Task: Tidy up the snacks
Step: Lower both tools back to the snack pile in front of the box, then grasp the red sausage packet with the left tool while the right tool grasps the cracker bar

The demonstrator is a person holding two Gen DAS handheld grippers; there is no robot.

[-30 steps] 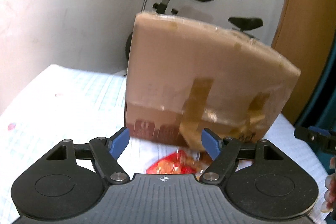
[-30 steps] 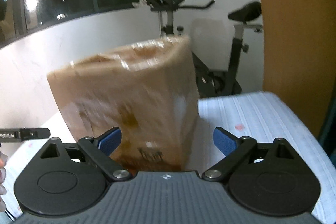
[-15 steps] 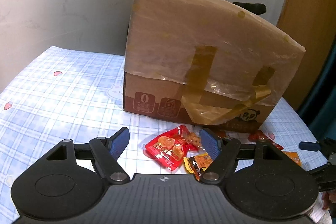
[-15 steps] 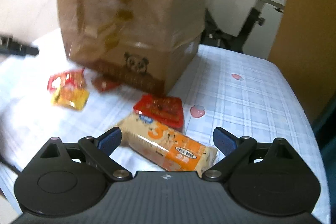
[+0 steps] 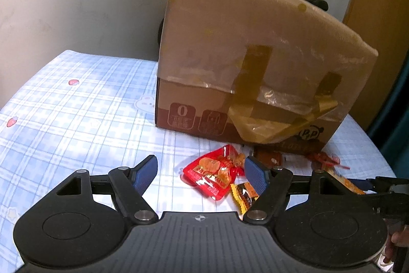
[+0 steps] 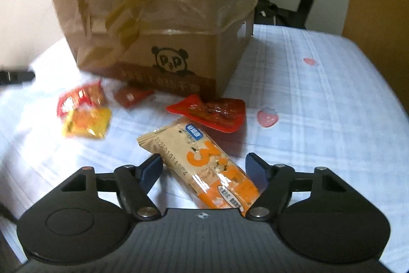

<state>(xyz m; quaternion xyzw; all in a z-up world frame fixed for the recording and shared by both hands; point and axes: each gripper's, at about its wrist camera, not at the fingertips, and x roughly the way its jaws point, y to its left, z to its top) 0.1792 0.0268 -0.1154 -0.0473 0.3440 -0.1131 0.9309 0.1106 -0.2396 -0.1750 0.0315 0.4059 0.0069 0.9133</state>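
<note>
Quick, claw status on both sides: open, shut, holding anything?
Left claw: open, holding nothing; red snack packet lies between its fingers.
Right claw: closing around the orange-and-beige snack bar, not yet gripping it.

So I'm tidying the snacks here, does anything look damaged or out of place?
The cardboard box looks patched: crinkled plastic film and crooked brown tape strips hang loosely over its front. Snack packets lie scattered on the tablecloth at its base.

Black grippers (image 5: 200, 172), blue finger pads (image 5: 144, 172)
</note>
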